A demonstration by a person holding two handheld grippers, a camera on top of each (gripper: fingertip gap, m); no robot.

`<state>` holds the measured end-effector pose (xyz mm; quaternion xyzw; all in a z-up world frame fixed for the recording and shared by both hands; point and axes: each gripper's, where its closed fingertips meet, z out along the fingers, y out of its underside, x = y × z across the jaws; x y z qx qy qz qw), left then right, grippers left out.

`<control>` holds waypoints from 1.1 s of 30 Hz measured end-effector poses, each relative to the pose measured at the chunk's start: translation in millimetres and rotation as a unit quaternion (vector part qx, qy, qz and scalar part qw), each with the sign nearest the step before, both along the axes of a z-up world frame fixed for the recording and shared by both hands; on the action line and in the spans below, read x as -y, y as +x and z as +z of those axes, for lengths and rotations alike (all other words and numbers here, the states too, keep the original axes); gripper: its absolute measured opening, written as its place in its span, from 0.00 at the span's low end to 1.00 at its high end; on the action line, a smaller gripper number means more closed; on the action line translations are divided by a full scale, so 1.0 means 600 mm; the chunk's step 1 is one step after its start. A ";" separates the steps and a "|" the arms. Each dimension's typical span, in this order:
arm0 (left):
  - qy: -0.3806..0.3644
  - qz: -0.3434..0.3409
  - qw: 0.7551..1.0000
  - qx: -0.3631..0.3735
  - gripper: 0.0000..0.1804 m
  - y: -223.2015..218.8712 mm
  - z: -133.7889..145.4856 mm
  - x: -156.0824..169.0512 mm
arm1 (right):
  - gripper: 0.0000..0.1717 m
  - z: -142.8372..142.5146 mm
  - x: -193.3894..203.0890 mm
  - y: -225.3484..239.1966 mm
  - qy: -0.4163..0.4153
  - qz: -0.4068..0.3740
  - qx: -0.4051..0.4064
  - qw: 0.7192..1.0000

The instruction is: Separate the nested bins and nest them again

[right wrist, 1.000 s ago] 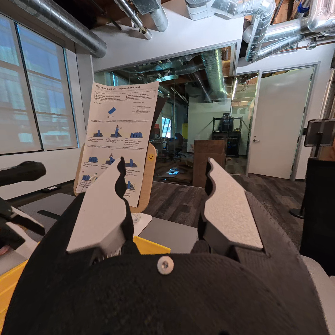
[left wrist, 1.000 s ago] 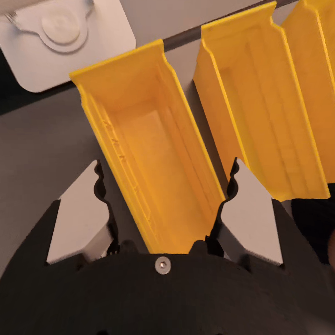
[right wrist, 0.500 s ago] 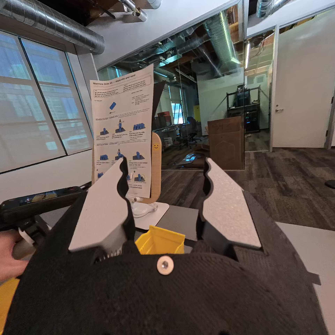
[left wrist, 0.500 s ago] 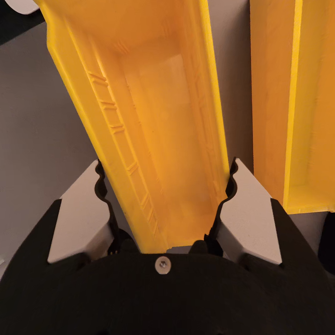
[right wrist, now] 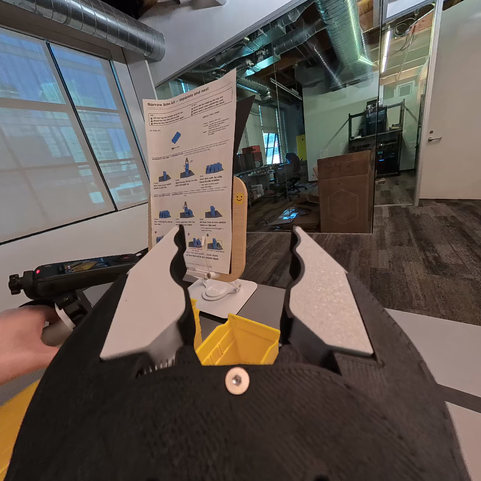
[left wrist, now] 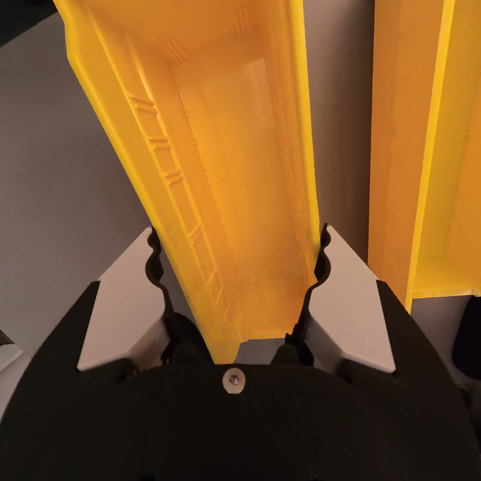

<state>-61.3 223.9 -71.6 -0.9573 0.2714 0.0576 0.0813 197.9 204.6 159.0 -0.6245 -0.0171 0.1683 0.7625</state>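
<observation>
bin: yellow bin (left wrist: 234,161) on grey surface (left wrist: 46,169), second bin (left wrist: 426,156) just right of it | your left tongs (left wrist: 235,234) straddle its near end, right pad touching, left pad apart, likely to lift for nesting | right tongs (right wrist: 235,234) open, bare, above the bins

Large windows (right wrist: 59,135) with dark mullions fill the left wall, daylight outside. Exposed silver ducts (right wrist: 109,23) run under an open ceiling. Glass partition (right wrist: 312,130) ahead; behind it an office area with a dark shelf rack (right wrist: 377,145), an office chair (right wrist: 286,179) and a lit ceiling strip (right wrist: 387,46). Cardboard box (right wrist: 345,192) stands on dark wood-look flooring (right wrist: 403,260). White door (right wrist: 458,117) at right, lever handle. Walls white. Grey tabletop (left wrist: 52,182) in the foreground.
</observation>
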 end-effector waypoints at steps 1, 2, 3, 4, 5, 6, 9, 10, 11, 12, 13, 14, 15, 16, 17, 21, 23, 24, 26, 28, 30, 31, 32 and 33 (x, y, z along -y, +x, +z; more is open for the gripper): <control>-0.004 0.002 1.000 -0.002 0.67 -0.001 0.000 0.001 | 0.47 -0.001 -0.001 -0.001 -0.002 0.002 0.000 1.000; -0.007 0.005 1.000 -0.003 0.66 -0.003 0.002 0.002 | 0.47 -0.002 -0.002 -0.002 -0.003 0.003 0.000 1.000; -0.013 0.009 1.000 -0.005 0.66 -0.005 0.003 0.003 | 0.47 -0.002 -0.002 -0.003 -0.003 0.005 0.000 1.000; -0.018 0.010 1.000 -0.007 0.66 -0.007 0.003 0.004 | 0.47 -0.002 -0.002 -0.004 -0.003 0.006 0.001 1.000; -0.021 0.010 1.000 -0.009 0.66 -0.009 0.004 0.004 | 0.47 -0.001 -0.002 -0.004 -0.002 0.008 0.001 1.000; -0.023 0.013 1.000 -0.011 0.65 -0.011 0.006 0.004 | 0.47 -0.001 -0.001 -0.004 -0.002 0.008 0.000 1.000; -0.019 0.014 1.000 -0.015 0.64 -0.013 0.009 0.001 | 0.47 0.002 0.001 0.002 0.000 0.010 -0.007 1.000; -0.017 0.014 1.000 -0.017 0.64 -0.014 0.010 0.000 | 0.47 0.002 0.002 0.004 0.001 0.011 -0.011 1.000; -0.017 0.013 1.000 -0.018 0.64 -0.014 0.011 0.000 | 0.47 0.002 0.002 0.006 0.001 0.011 -0.014 1.000; -0.018 0.013 1.000 -0.019 0.63 -0.014 0.012 0.001 | 0.47 0.002 0.002 0.008 0.001 0.011 -0.017 1.000; -0.018 0.011 1.000 -0.018 0.63 -0.014 0.013 0.001 | 0.47 0.002 0.002 0.009 0.001 0.012 -0.019 1.000; -0.016 0.011 1.000 -0.016 0.63 -0.014 0.014 0.001 | 0.47 0.002 0.002 0.010 0.001 0.013 -0.020 1.000; -0.016 0.010 1.000 -0.014 0.63 -0.014 0.015 0.000 | 0.47 0.001 0.002 0.011 0.000 0.013 -0.022 1.000; -0.015 0.010 1.000 -0.012 0.62 -0.014 0.015 0.000 | 0.47 0.001 0.002 0.011 0.000 0.014 -0.023 1.000; -0.014 0.010 1.000 -0.009 0.62 -0.014 0.016 0.000 | 0.47 0.001 0.002 0.011 0.000 0.014 -0.023 1.000; -0.011 0.008 1.000 0.004 0.62 -0.014 0.018 -0.001 | 0.46 -0.001 -0.001 0.007 -0.003 0.013 -0.017 1.000; -0.012 0.006 1.000 0.008 0.61 -0.014 0.019 0.000 | 0.46 -0.003 -0.003 0.004 -0.006 0.013 -0.014 1.000; -0.013 0.005 1.000 0.009 0.61 -0.014 0.020 0.001 | 0.47 -0.005 -0.004 0.002 -0.007 0.014 -0.012 1.000; -0.013 0.002 1.000 0.013 0.61 -0.014 0.021 0.002 | 0.47 -0.007 -0.006 0.000 -0.009 0.015 -0.010 1.000; -0.013 -0.002 1.000 0.016 0.61 -0.013 0.021 0.003 | 0.46 -0.008 -0.008 -0.002 -0.011 0.015 -0.009 1.000; -0.012 -0.003 1.000 0.018 0.61 -0.013 0.022 0.003 | 0.47 -0.009 -0.009 -0.003 -0.012 0.015 -0.008 1.000; -0.011 -0.003 1.000 0.019 0.61 -0.013 0.022 0.003 | 0.47 -0.009 -0.009 -0.003 -0.012 0.015 -0.008 1.000; -0.010 -0.003 1.000 0.019 0.60 -0.013 0.022 0.003 | 0.46 -0.010 -0.010 -0.003 -0.013 0.015 -0.007 1.000; -0.009 -0.003 1.000 0.019 0.60 -0.013 0.022 0.003 | 0.47 -0.010 -0.010 -0.003 -0.012 0.014 -0.007 1.000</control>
